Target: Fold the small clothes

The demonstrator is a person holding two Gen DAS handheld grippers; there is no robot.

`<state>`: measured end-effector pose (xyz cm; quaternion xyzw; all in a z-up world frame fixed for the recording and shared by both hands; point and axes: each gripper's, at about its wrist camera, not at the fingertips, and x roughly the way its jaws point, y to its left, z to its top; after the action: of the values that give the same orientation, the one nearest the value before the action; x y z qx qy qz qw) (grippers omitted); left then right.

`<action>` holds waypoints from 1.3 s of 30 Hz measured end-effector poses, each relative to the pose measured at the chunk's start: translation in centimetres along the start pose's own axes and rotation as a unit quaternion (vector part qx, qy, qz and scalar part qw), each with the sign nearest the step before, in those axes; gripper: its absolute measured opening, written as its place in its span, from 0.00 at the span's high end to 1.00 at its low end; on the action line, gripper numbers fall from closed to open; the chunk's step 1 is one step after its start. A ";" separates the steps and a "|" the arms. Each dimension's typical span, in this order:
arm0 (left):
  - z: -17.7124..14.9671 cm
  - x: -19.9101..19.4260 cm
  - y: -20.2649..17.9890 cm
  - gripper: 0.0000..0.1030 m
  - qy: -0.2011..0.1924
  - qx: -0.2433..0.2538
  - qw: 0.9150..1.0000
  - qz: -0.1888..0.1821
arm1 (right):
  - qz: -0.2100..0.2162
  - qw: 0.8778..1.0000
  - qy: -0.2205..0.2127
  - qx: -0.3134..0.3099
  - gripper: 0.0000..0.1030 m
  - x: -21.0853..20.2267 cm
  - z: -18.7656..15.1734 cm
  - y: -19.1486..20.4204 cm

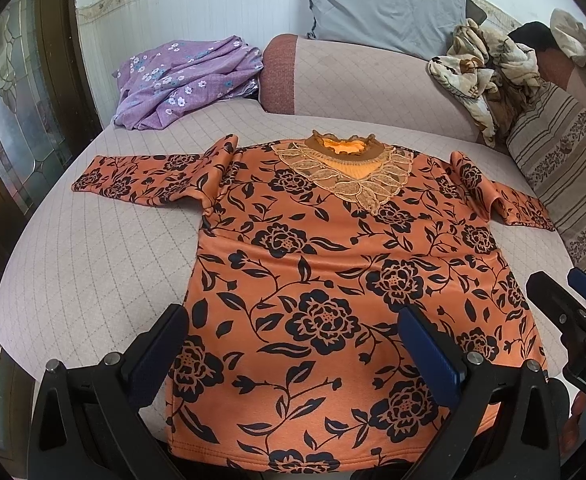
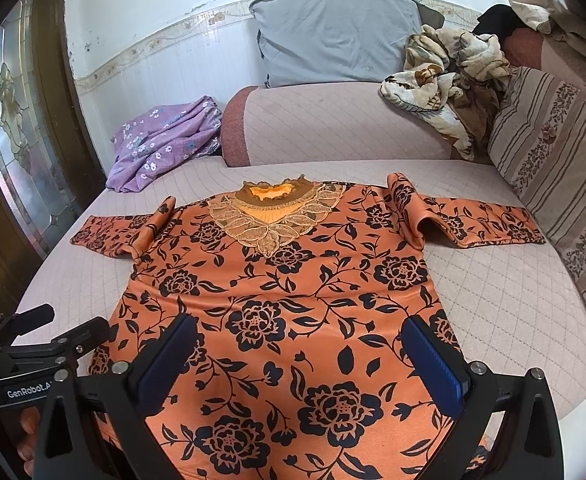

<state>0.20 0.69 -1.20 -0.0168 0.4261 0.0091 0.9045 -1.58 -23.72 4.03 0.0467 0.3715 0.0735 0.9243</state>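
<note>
An orange top with black flowers [image 1: 313, 264] lies flat, front up, on a quilted pink sofa seat [image 1: 93, 264]; both sleeves are spread sideways and the lace collar [image 1: 343, 164] points away. It also shows in the right wrist view [image 2: 293, 300]. My left gripper [image 1: 293, 320] is open and empty, hovering over the hem's left half. My right gripper [image 2: 301, 336] is open and empty over the hem's right half; it also shows at the right edge of the left wrist view [image 1: 569, 292]. The left gripper also shows at the left edge of the right wrist view [image 2: 73, 324].
A crumpled purple flowered cloth [image 1: 185, 80] lies at the seat's back left. A pink backrest [image 1: 373, 84] runs behind the top, with a grey pillow [image 1: 385, 4] above and a beige patterned blanket [image 1: 481, 72] at the right. A striped cushion [image 1: 565, 184] borders the right sleeve.
</note>
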 end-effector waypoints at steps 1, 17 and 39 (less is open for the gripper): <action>0.0 0.0 0.0 0.00 0.000 0.000 1.000 0.000 | 0.000 1.000 0.000 -0.001 0.00 0.0 0.0 0.0; 0.0 0.0 0.0 0.00 0.000 0.000 1.000 -0.001 | 0.002 1.000 -0.001 0.000 0.00 0.0 0.0 0.1; 1.8 2.6 5.5 0.00 0.008 -0.047 0.998 0.030 | 0.047 0.998 -0.002 0.034 0.00 0.6 0.8 -2.7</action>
<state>3.08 6.25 -2.23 -0.0462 0.4328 0.0558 0.8986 -0.31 -26.31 3.84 0.0954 0.3689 0.1043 0.9187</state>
